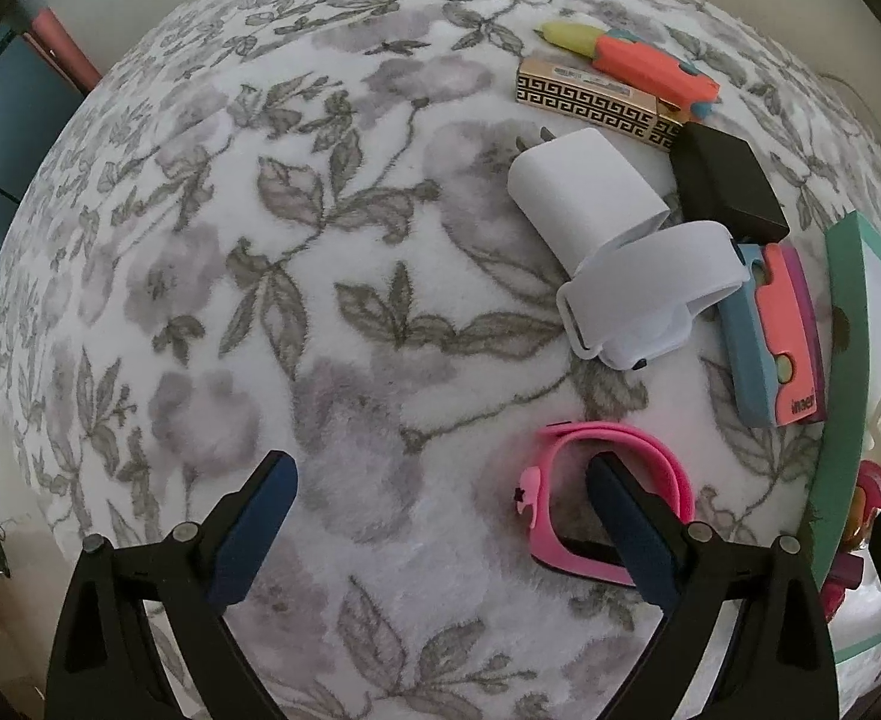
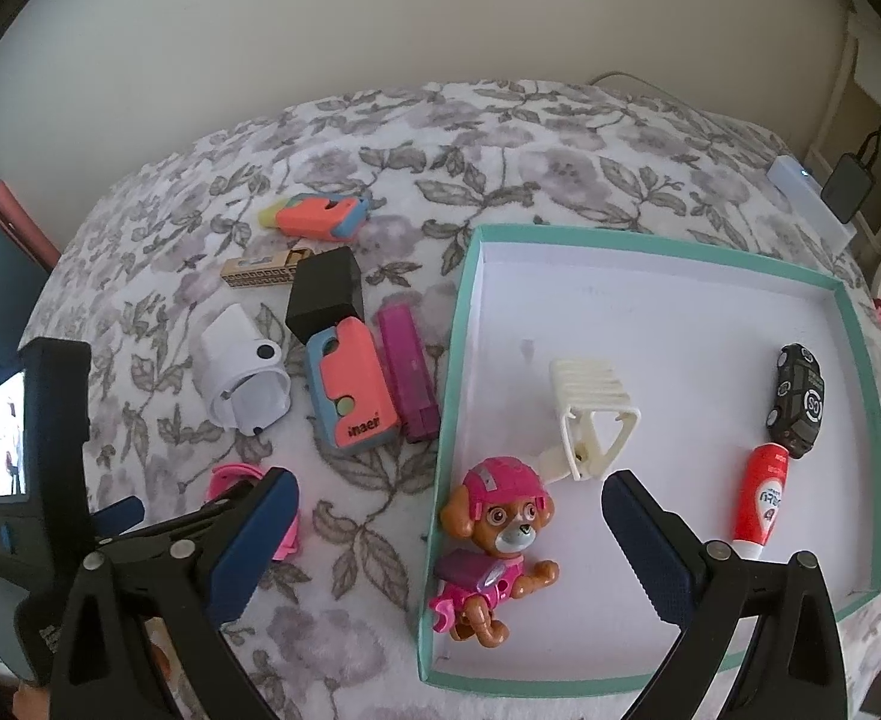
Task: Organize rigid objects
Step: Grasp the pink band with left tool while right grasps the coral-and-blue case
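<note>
White-floored tray's (image 2: 458,324) contents right-view only

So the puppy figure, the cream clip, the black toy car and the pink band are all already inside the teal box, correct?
Not quite. The pink band lies outside on the floral blanket, by the left tongs. The right wrist view shows only the puppy figure, cream clip and black toy car inside the teal box.

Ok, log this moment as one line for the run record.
left gripper: open, right finger inside pink wristband loop | right gripper: open, over teal tray | tray holds pup figure, white clip
</note>
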Available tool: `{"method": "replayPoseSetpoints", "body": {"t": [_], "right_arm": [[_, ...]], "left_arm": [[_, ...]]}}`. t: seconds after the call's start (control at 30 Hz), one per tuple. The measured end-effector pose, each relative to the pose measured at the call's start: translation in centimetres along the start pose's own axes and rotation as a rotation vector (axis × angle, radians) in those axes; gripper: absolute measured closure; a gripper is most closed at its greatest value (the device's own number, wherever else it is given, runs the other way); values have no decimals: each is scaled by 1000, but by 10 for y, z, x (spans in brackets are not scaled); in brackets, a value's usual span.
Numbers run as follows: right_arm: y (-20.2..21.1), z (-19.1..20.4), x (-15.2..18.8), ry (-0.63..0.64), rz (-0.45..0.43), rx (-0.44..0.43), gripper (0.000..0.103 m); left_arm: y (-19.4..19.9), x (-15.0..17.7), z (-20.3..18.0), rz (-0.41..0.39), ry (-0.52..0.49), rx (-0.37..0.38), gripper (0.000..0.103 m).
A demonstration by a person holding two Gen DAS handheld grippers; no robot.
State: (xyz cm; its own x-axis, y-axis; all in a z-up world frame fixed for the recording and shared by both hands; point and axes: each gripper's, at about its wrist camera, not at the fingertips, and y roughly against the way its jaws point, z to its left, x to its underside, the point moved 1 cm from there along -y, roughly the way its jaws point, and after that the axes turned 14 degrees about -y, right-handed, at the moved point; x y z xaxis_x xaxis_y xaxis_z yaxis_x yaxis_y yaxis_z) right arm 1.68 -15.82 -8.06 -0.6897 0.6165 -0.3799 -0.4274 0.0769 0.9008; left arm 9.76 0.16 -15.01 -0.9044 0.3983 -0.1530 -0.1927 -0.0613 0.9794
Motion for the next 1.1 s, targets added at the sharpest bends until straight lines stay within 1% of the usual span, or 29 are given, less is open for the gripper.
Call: {"method": "replayPoseSetpoints", "body": {"t": [0.03, 0.07, 0.1, 0.13, 0.2, 0.23, 0.3, 0.33, 0.37, 0.4, 0.47, 0.57, 0.63, 0.73, 0.87, 0.93, 1.07, 1.1], "right_arm": [[0, 0, 0, -1, -2, 0, 0], [1, 0, 0, -3, -4, -1, 0], [1, -1, -1, -5, -7, -1, 0], [1, -2, -1, -6, -8, -1, 0], [1, -2, -2, -8, -12, 1, 0], [1, -3, -3, -10, -15, 2, 0], [1, -3, -5, -13, -21, 0, 0], [1, -2, -7, -15, -25, -1, 0], [1, -2, -9, -15, -30, -4, 0], [2, -1, -11, -12, -33, -7, 0], [2, 2, -14, 5, -45, -10, 0], [-2, 7, -18, 27, -49, -13, 1], [-4, 11, -20, 35, -46, -22, 1], [-7, 20, -21, 68, -47, -26, 5], [-13, 34, -20, 126, -39, -26, 15], [-17, 41, -18, 156, -30, -26, 19], [-30, 54, -16, 200, -1, -25, 31], [-34, 56, -15, 205, 6, -22, 32]], "left_arm": [[1, -1, -3, 0, -9, -5, 7], [3, -2, -5, -4, -19, -7, 10], [5, -2, -8, -11, -33, 1, 19], [7, -2, -12, -18, -44, 18, 23], [9, -4, -17, -26, -59, 41, 40], [10, -5, -20, -29, -67, 51, 43], [11, -7, -24, -35, -82, 67, 55], [12, -7, -27, -38, -90, 76, 58], [13, -8, -29, -40, -96, 80, 65], [14, -8, -32, -43, -106, 83, 68], [18, -8, -38, -46, -111, 85, 70], [20, -9, -36, -57, -85, 102, 80], [20, -10, -33, -61, -68, 121, 81], [20, -13, -30, -71, -46, 136, 82], [21, -15, -21, -88, 2, 154, 90], [22, -16, -16, -99, 19, 126, 90], [21, -18, -9, -107, 52, 119, 90], [22, -19, -8, -110, 59, 114, 90]]}}
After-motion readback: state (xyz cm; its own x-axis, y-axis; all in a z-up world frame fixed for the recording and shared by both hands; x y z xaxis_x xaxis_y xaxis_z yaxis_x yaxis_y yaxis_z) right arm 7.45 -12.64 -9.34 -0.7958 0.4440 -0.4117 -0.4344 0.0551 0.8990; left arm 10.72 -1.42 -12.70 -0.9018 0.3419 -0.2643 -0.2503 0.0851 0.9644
